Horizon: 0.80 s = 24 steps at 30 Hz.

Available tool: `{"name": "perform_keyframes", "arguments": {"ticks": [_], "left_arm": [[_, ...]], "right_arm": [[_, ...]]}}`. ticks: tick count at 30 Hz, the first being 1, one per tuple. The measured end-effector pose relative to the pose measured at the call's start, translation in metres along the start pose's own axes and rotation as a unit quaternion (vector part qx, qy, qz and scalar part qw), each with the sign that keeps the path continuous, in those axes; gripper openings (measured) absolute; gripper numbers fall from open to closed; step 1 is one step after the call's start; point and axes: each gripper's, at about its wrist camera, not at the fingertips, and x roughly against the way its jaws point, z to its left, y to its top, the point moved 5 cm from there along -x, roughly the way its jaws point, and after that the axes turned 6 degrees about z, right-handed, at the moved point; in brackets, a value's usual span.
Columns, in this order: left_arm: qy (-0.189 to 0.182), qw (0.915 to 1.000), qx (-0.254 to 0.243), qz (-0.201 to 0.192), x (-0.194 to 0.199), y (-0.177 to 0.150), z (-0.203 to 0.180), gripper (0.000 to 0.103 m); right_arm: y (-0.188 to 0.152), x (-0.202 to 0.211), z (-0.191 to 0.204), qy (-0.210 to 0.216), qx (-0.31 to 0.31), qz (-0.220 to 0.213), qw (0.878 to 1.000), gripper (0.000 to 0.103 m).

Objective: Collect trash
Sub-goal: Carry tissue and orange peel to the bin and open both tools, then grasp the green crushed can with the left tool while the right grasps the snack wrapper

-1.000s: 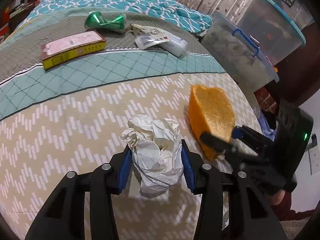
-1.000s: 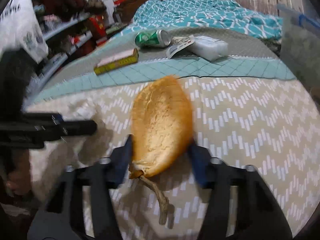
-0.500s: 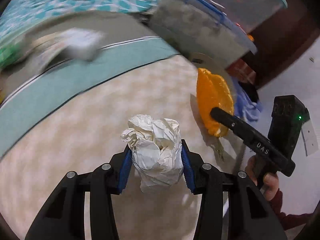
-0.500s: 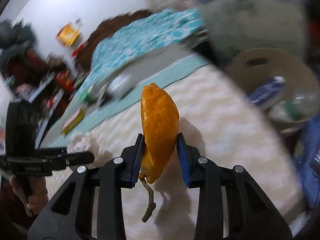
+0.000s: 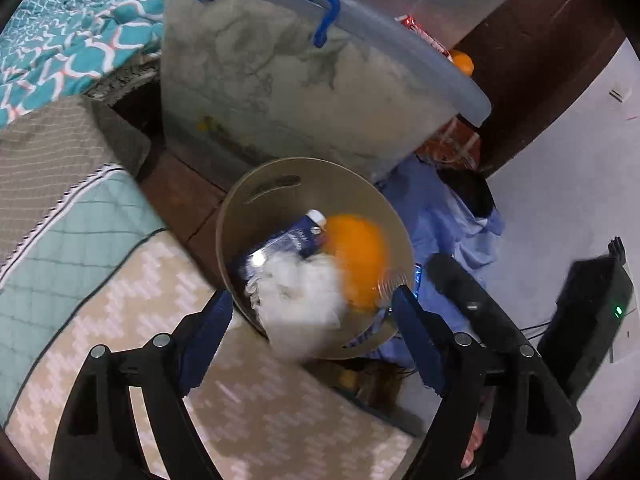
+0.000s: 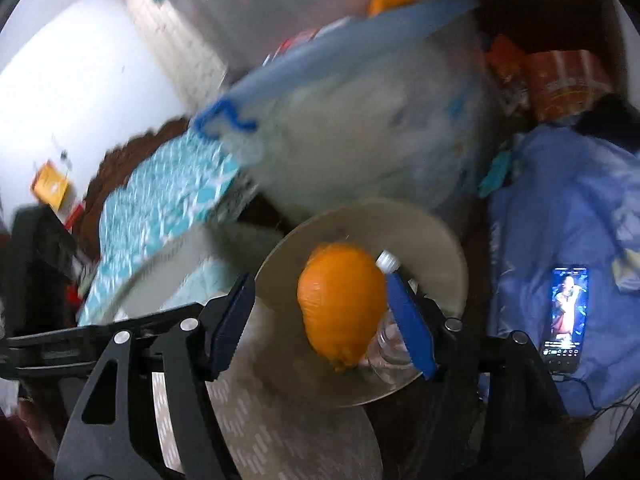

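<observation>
We find both grippers, left [image 5: 310, 332] and right [image 6: 320, 320], poised over the bin [image 5: 256, 196], jaws spread, paper wad [image 5: 300, 300] and orange peel [image 6: 340, 304] unclamped.

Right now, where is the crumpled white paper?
In the left wrist view, the crumpled paper is over the tan bin, between the open left hand-held gripper fingers, beside the orange peel.

Left hand-held gripper [image 5: 310, 312] spread wide; right hand-held gripper [image 6: 324, 316] likewise.

Dim indoor light, heavy fisheye bending at edges. Motion blur smears paper [image 5: 300, 304] and peel [image 6: 340, 304] over the bin [image 5: 240, 208]; glare on bottle [image 5: 258, 258].
</observation>
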Motion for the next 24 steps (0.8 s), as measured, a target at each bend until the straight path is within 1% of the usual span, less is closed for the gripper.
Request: {"name": "perform_keyframes", "arguments": {"ticks": [2, 4, 6, 8, 11, 15, 16, 17, 19, 20, 21, 22, 24], "left_arm": [[-0.002, 1.0, -0.002, -0.003, 0.003, -0.005, 0.002, 0.078], [0.014, 0.9998, -0.009, -0.009, 0.008, -0.013, 0.01, 0.078], [0.03, 0.9994, -0.011, -0.013, 0.017, -0.021, 0.023, 0.077], [0.046, 0.9988, -0.006, -0.017, 0.031, -0.031, 0.044, 0.077], [0.067, 0.9973, 0.015, -0.027, 0.06, -0.046, 0.087, 0.077], [0.109, 0.9913, 0.055, -0.049, 0.115, -0.065, 0.156, 0.077], [0.123, 0.9875, 0.078, -0.059, 0.135, -0.07, 0.183, 0.077], [0.129, 0.9844, 0.099, -0.067, 0.15, -0.073, 0.203, 0.077], [0.134, 0.9745, 0.16, -0.082, 0.182, -0.079, 0.251, 0.077], [0.135, 0.966, 0.202, -0.09, 0.199, -0.084, 0.281, 0.075], [0.132, 0.956, 0.241, -0.101, 0.216, -0.09, 0.31, 0.07], [0.128, 0.9469, 0.273, -0.113, 0.231, -0.095, 0.335, 0.067], [0.129, 0.9335, 0.31, -0.127, 0.253, -0.1, 0.372, 0.066]], "right_arm": [[-0.003, 0.006, -0.002, 0.004, -0.007, -0.008, 1.0, 0.07], [-0.009, 0.006, 0.002, 0.014, -0.008, -0.003, 1.0, 0.07], [-0.017, 0.002, 0.016, 0.038, -0.004, 0.011, 0.999, 0.07], [-0.027, -0.007, 0.037, 0.058, 0.011, 0.03, 0.998, 0.07], [-0.046, -0.024, 0.077, 0.087, 0.052, 0.064, 0.993, 0.07], [-0.075, -0.042, 0.13, 0.118, 0.1, 0.103, 0.983, 0.07], [-0.083, -0.046, 0.142, 0.123, 0.11, 0.111, 0.98, 0.07], [-0.09, -0.05, 0.15, 0.127, 0.116, 0.117, 0.978, 0.07], [-0.104, -0.06, 0.166, 0.134, 0.125, 0.132, 0.974, 0.07], [-0.109, -0.063, 0.171, 0.135, 0.126, 0.138, 0.973, 0.07], [-0.115, -0.069, 0.176, 0.137, 0.126, 0.147, 0.971, 0.07], [-0.119, -0.073, 0.18, 0.138, 0.127, 0.155, 0.97, 0.07], [-0.129, -0.083, 0.185, 0.136, 0.128, 0.172, 0.967, 0.07]]}}
